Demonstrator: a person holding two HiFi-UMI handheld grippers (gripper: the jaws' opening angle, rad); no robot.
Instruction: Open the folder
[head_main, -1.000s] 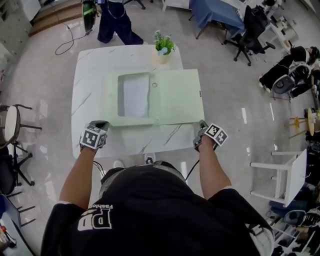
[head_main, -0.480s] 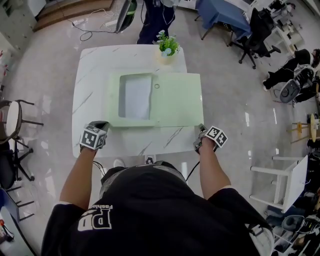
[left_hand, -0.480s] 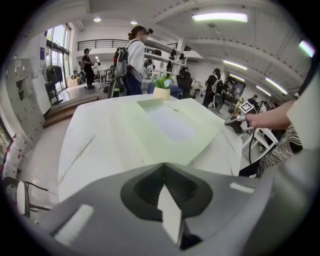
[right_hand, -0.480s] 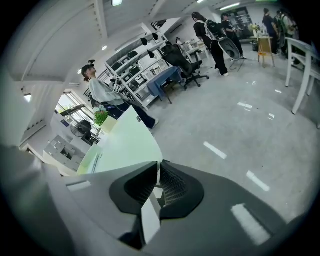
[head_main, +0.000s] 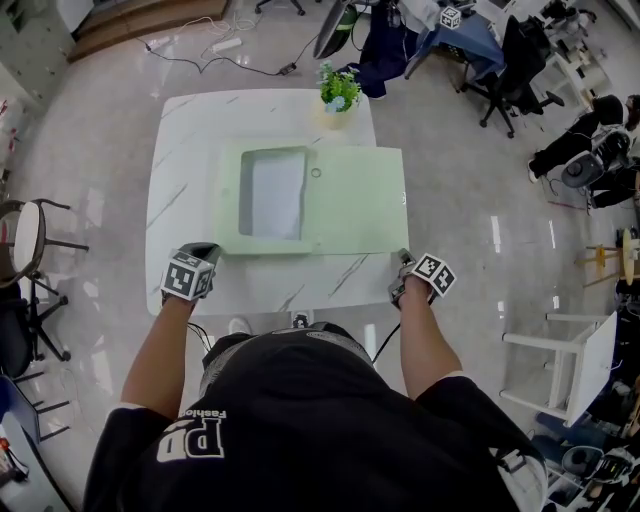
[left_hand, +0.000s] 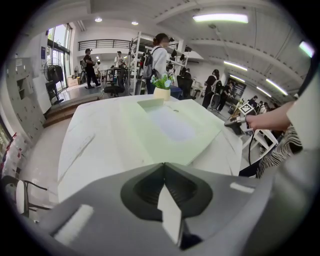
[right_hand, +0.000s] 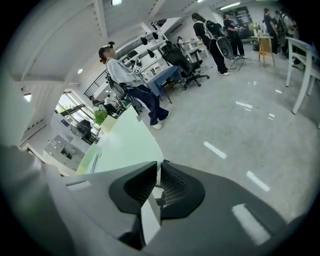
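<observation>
Pale green folder (head_main: 350, 200) flat on marble table (head_main: 190, 140) | left gripper (head_main: 208, 248) jaws together | right gripper (head_main: 403, 257) jaws clamp folder corner

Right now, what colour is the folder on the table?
The folder is pale green; the head view shows it best.

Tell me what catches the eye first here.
A big pale green folder lies flat on the white table, a potted plant at its far edge. The right gripper nips the folder's near right corner; the left gripper sits shut and empty, near left.
</observation>
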